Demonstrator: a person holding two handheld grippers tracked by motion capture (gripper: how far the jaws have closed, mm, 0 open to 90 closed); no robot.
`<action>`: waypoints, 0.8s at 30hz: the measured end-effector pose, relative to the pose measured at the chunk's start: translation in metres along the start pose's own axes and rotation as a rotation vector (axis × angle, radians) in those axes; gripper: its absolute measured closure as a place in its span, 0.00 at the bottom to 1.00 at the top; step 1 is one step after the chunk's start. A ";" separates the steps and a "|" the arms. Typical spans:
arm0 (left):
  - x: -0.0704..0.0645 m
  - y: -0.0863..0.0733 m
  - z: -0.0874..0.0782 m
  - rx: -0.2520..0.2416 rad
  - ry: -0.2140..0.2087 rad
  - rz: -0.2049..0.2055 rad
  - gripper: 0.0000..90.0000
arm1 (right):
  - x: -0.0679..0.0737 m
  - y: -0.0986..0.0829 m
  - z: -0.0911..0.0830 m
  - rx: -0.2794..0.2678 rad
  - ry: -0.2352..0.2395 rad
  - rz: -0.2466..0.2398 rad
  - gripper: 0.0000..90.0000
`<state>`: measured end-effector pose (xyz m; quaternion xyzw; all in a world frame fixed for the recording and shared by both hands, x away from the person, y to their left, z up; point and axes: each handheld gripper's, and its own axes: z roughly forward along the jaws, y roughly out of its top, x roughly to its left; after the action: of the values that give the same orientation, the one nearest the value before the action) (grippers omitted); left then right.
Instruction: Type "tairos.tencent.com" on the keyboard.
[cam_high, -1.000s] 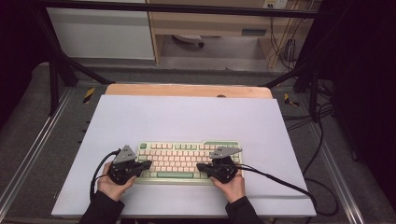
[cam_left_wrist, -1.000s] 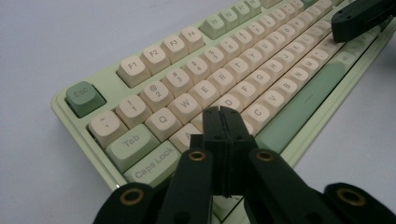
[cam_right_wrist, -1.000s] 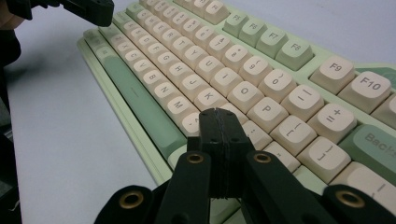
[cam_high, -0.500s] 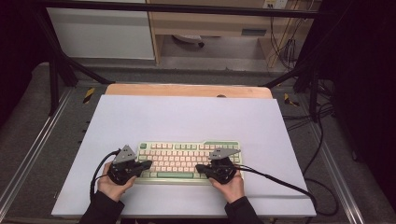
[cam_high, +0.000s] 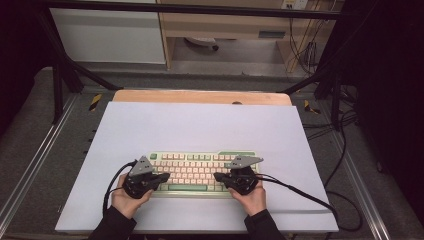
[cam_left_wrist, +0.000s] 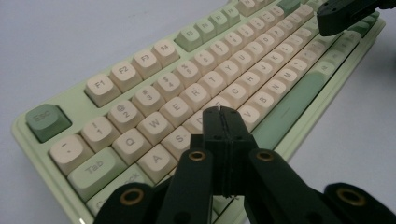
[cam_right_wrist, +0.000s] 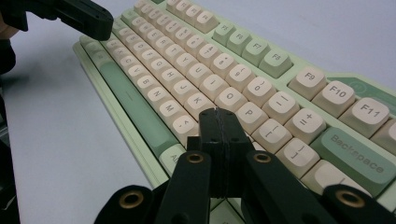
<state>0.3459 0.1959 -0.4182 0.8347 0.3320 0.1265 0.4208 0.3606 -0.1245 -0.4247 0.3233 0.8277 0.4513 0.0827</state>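
Keyboard (cam_high: 200, 170) lies flat near the front edge of the pale surface (cam_high: 200, 125), long side facing the person, w/ spacebar nearest them. Left claw (cam_left_wrist: 219, 112) hovers over the home-row letters at the kbd's left end; jaws pressed together, nothing btwn them. Right claw (cam_right_wrist: 216, 114) sits over the keys below P at the right end, jaws likewise closed & empty. Closed tips make one narrow point, prob. so each can press a single key w/o hitting neighbours; one hand per half mirrors typing posture. Hard to tell whether either tip touches a keycap or hangs just above. Bottom-row keys are hidden behind the jaws in both gripper views; several legends are blurred.
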 end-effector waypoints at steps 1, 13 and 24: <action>-0.002 0.001 0.002 0.001 -0.001 0.002 1.00 | 0.000 0.000 0.000 0.001 -0.001 0.000 1.00; -0.014 0.006 0.021 0.034 -0.012 0.027 1.00 | -0.002 0.001 -0.004 -0.003 -0.009 -0.004 1.00; -0.013 0.003 0.024 0.041 -0.001 0.024 1.00 | -0.001 0.001 -0.004 -0.005 -0.008 -0.004 1.00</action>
<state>0.3492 0.1715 -0.4293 0.8472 0.3241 0.1244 0.4020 0.3604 -0.1279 -0.4215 0.3233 0.8268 0.4519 0.0875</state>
